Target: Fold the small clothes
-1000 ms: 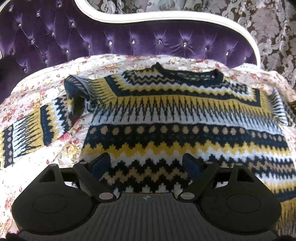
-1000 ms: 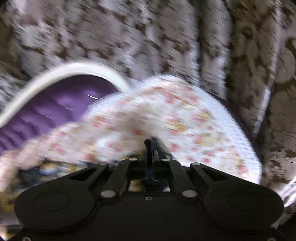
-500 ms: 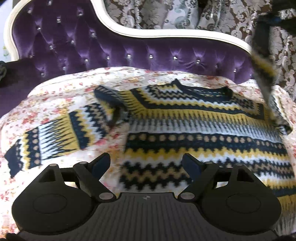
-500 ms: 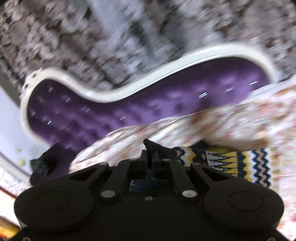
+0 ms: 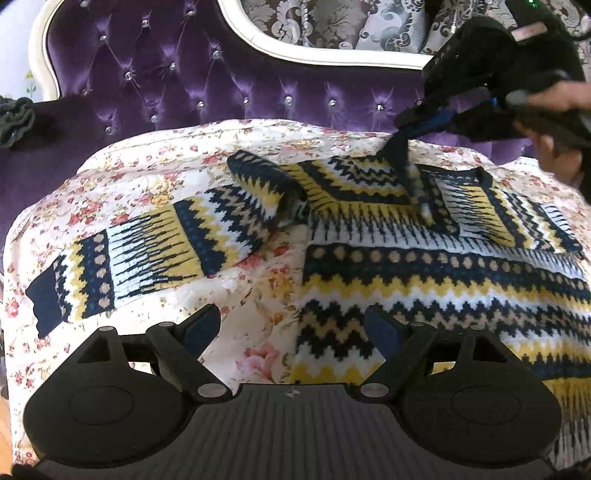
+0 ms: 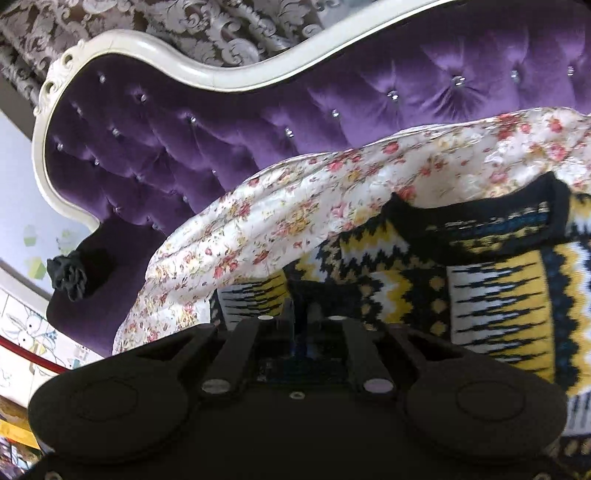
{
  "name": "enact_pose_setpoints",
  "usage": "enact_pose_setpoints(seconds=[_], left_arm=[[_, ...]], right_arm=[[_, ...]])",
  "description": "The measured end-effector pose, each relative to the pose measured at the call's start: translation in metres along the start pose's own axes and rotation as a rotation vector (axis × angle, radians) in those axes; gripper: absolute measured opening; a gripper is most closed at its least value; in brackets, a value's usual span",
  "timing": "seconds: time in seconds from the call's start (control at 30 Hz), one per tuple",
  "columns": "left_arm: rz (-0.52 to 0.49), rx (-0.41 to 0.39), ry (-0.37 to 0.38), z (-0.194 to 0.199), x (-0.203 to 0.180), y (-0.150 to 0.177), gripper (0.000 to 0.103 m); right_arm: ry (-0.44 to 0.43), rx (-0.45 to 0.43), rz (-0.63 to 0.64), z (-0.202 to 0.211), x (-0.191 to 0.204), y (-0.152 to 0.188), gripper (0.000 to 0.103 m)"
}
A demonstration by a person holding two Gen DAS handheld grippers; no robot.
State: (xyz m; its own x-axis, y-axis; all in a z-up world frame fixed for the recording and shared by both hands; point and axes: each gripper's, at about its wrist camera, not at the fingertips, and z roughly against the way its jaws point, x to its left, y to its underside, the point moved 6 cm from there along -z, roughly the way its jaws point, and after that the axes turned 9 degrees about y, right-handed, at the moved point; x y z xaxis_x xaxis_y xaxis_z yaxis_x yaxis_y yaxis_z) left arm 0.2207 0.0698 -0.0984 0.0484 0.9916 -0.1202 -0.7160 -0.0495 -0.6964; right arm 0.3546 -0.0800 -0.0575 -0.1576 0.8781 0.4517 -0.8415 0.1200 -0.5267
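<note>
A knitted sweater (image 5: 424, 273) in navy, yellow and white zigzag bands lies flat on a floral quilt (image 5: 155, 173). Its left sleeve (image 5: 147, 254) stretches out to the left. My left gripper (image 5: 293, 328) is open and empty, hovering over the sweater's lower left edge. My right gripper (image 5: 400, 142) is shut on the navy cuff of the right sleeve (image 5: 413, 177) and holds it over the chest near the neckline. In the right wrist view the shut gripper (image 6: 301, 314) has the folded sleeve (image 6: 498, 302) draped to its right.
The quilt covers a purple tufted sofa (image 5: 177, 74) with a white carved frame (image 6: 155, 51). A patterned curtain (image 5: 332, 22) hangs behind. A dark rosette (image 6: 70, 275) sits on the sofa's left arm. A hand (image 5: 554, 110) holds the right gripper.
My right gripper has carried the right sleeve leftward across the sweater's chest and lowered it near the neckline. My left gripper has drifted left toward the sweater's left edge, still open.
</note>
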Motion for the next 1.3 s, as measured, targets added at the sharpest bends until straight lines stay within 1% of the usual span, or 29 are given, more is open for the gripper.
enact_pose_setpoints(seconds=[0.03, 0.07, 0.1, 0.13, 0.17, 0.2, 0.3, 0.33, 0.43, 0.5, 0.6, 0.7, 0.8, 0.87, 1.0, 1.13, 1.2, 1.3], left_arm=[[0.003, 0.002, 0.001, 0.000, 0.001, 0.000, 0.085], [0.007, 0.002, 0.000, 0.000, 0.001, 0.001, 0.085], [0.009, 0.000, -0.001, 0.000, 0.002, 0.001, 0.085], [0.012, -0.001, -0.003, 0.000, 0.003, 0.001, 0.085], [0.016, -0.003, -0.005, 0.001, 0.005, 0.001, 0.085], [0.022, -0.005, -0.006, 0.002, 0.006, 0.002, 0.085], [0.069, -0.016, 0.003, 0.006, 0.015, 0.001, 0.085], [0.095, -0.022, 0.018, 0.007, 0.019, 0.002, 0.085], [0.190, -0.029, 0.105, 0.010, 0.034, 0.003, 0.085], [0.266, -0.038, 0.145, 0.013, 0.048, 0.004, 0.085], [0.335, -0.106, 0.168, 0.022, 0.067, 0.006, 0.085], [0.332, -0.191, 0.152, 0.036, 0.089, 0.006, 0.085], [0.329, -0.233, 0.113, 0.047, 0.114, 0.005, 0.085], [0.358, -0.247, 0.094, 0.053, 0.133, 0.006, 0.085], [0.437, -0.251, 0.078, 0.056, 0.170, 0.014, 0.085], [0.544, -0.227, 0.058, 0.052, 0.203, 0.026, 0.085], [0.591, -0.205, 0.052, 0.048, 0.213, 0.034, 0.085], [0.634, -0.179, 0.060, 0.038, 0.222, 0.045, 0.085]], right_arm=[[-0.018, 0.002, 0.002, -0.002, 0.001, 0.002, 0.024], [-0.034, 0.003, -0.003, -0.003, 0.000, 0.004, 0.030], [-0.043, -0.004, -0.007, -0.002, -0.001, 0.004, 0.051], [-0.042, -0.023, -0.006, 0.003, -0.003, 0.004, 0.066], [-0.032, -0.050, 0.004, 0.010, -0.005, 0.004, 0.070], [-0.013, -0.078, 0.019, 0.019, -0.008, 0.004, 0.070], [0.038, -0.122, 0.049, 0.035, -0.019, 0.003, 0.070], [0.060, -0.139, 0.049, 0.043, -0.026, 0.004, 0.070], [0.125, -0.186, 0.052, 0.067, -0.047, 0.011, 0.070], [0.166, -0.209, 0.051, 0.081, -0.060, 0.019, 0.070], [0.182, -0.226, 0.042, 0.096, -0.073, 0.034, 0.070], [0.179, -0.239, 0.047, 0.107, -0.079, 0.050, 0.071], [0.187, -0.259, 0.069, 0.113, -0.079, 0.066, 0.075], [0.181, -0.266, 0.085, 0.115, -0.077, 0.078, 0.075], [0.152, -0.277, 0.104, 0.116, -0.071, 0.096, 0.077], [0.116, -0.249, 0.094, 0.110, -0.069, 0.109, 0.077], [0.108, -0.237, 0.090, 0.105, -0.069, 0.112, 0.077], [0.103, -0.223, 0.083, 0.100, -0.071, 0.116, 0.077]])
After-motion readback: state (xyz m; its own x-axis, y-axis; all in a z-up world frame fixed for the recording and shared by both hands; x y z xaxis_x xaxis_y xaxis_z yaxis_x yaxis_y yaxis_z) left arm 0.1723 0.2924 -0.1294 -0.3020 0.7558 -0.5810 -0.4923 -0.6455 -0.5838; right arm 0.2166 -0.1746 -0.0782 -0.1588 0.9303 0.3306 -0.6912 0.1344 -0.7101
